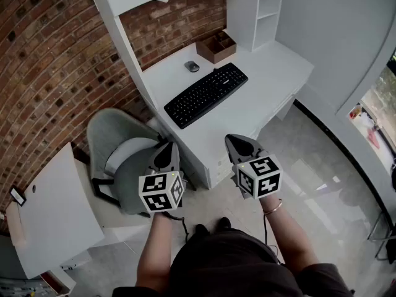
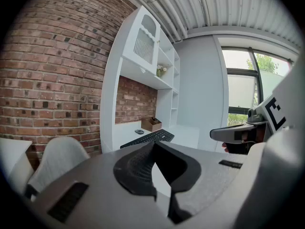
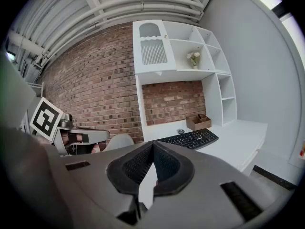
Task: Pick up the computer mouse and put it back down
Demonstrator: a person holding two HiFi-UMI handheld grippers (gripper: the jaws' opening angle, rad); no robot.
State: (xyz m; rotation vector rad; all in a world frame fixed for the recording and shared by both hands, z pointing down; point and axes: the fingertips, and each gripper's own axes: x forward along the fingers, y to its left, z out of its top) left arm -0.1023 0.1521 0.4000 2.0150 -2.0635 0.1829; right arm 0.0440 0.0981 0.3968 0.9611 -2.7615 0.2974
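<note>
Nothing of the task appears done yet; judging by how things lie, the whole pick-up and put-down is still to come. The computer mouse [image 1: 192, 66] lies flat on the white desk [image 1: 272, 73], toward the back near the brick wall. It is at about 10 o'clock from the black keyboard [image 1: 206, 94] and at about 8 o'clock from the wooden box [image 1: 216, 46], touching neither.

The person stands well back from the desk with both tools held out in front. The left hand-held gripper [image 1: 166, 152] hangs over the grey chair [image 1: 117, 150], and the right hand-held gripper [image 1: 239, 143] is near the desk's front edge. The mouse is at roughly 12 o'clock from the pair and well apart from both.

In each gripper view the jaws meet at their tips with nothing between them, so both are closed and empty. From both views the mouse shows only as a small dark spot far ahead, beyond the keyboard.

What is left, as I judge it: approach the desk, open one set of jaws, close on the mouse, lift, and set it down again.
</note>
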